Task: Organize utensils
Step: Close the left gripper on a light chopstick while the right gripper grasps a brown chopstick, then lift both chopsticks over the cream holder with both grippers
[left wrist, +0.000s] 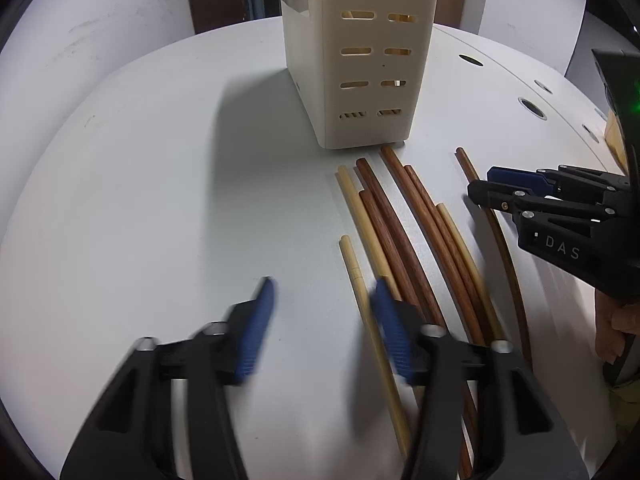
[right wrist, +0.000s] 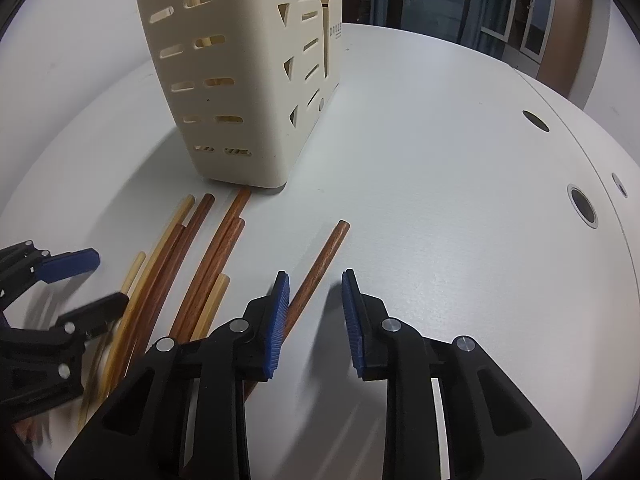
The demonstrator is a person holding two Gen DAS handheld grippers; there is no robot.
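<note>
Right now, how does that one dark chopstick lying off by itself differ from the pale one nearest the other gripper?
The lone dark chopstick is reddish-brown wood; the pale chopstick is cream.
The dark one lies apart from the bundle, while the pale one sits at the bundle's edge.
The dark one runs past the right gripper; the pale one passes beside the left gripper.
Both lie flat on the table, ungripped.

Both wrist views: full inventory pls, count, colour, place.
holder: one, cream, slotted, standing at the far side of the table, some sticks visible through the slots.
dark chopsticks: about five, brown, lying in the pile in front of the holder.
pale chopsticks: about three, bamboo-coloured, mixed into the same pile.
lone chopstick: one, brown, apart on the pile's right.
table: one, white, with round holes near its right edge.
left hand-held gripper: black, blue pads, open over the pile's left edge.
right hand-held gripper: black, blue pads, open around the lone chopstick.
</note>
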